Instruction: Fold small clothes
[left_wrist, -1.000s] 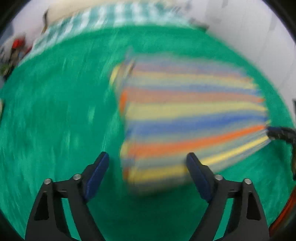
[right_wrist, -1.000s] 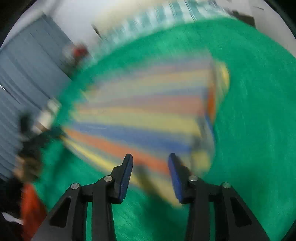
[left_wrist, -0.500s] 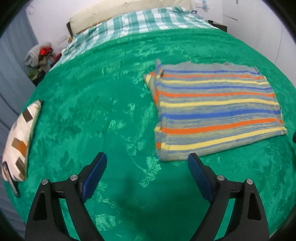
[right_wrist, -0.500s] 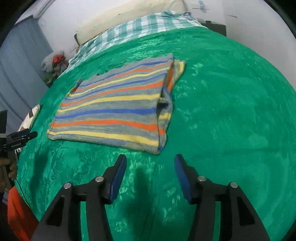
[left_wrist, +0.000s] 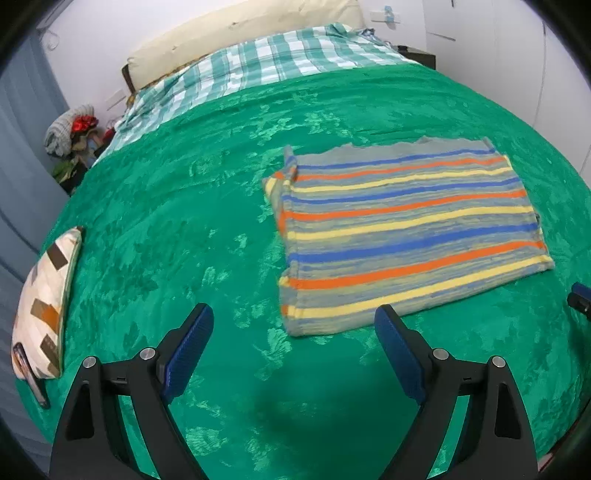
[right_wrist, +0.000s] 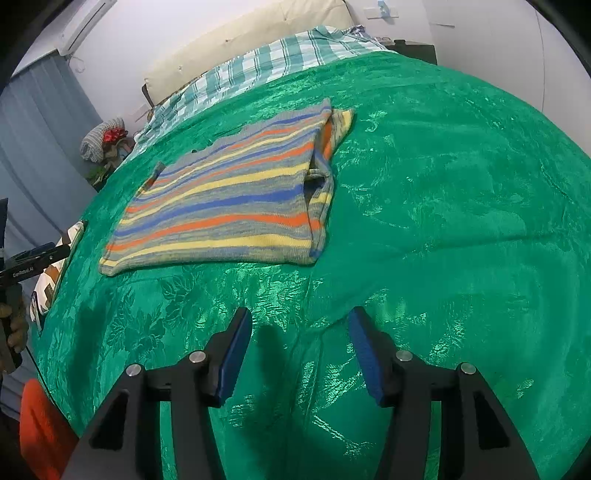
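1. Low in the left wrist view, the left claw (left_wrist: 293, 347) points forward and down over the green bedspread (left_wrist: 166, 229), its blue pads spread wide with only bedspread showing between them and nothing gripped.
2. Just beyond and to the right of that claw lies the striped garment (left_wrist: 406, 229), folded flat on the bedspread in the right centre of the frame; its near edge sits just past the right pad, not touching it.
3. At the bottom of the right wrist view, the right claw (right_wrist: 299, 350) also tilts downward over the bedspread, its pads partly apart and empty, with a clear stretch of green cloth between them and the garment.
4. In that view the striped garment (right_wrist: 229, 199) lies in the upper left centre, with a folded-under layer showing along its right edge.
5. At the left edge of the right wrist view, a hand (right_wrist: 14, 325) grips the handle of the left claw, which reaches in toward the bedspread there; an orange sleeve (right_wrist: 40, 432) shows at the lower left.
6. A patterned pillow (left_wrist: 44, 306) rests at the left edge of the bed, well apart from the garment, and a checked sheet (left_wrist: 258, 70) covers the far end.
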